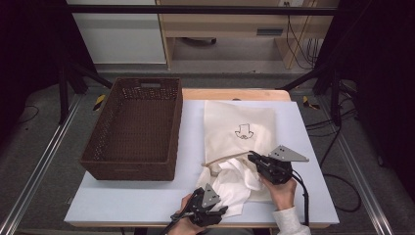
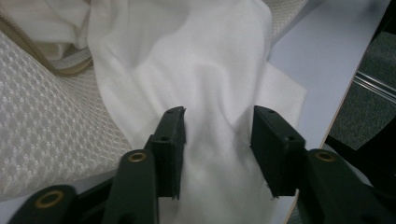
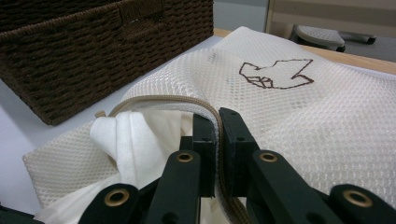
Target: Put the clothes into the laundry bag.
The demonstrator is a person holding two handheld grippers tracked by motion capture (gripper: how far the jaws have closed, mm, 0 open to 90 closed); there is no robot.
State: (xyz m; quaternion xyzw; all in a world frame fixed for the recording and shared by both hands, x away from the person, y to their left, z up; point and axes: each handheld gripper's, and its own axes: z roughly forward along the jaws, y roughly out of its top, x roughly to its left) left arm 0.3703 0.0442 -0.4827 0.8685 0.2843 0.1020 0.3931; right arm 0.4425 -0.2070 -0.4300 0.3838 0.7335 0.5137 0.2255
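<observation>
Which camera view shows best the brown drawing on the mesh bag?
The right gripper view: the brown drawing on the mesh bag is large and sharp there. The high view shows it small. The left gripper view gives bare mesh and white cloth.

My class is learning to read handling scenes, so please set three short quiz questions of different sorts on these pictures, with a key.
1. True or false: the right gripper pinches the mesh bag at its zipped edge.
2. What lies between the left gripper jaws?
3. The basket stands: A) left of the bag, B) on it, C) right of it.

Key: 1 true. 2 the white cloth, not yet pinched. 3 A.
</observation>
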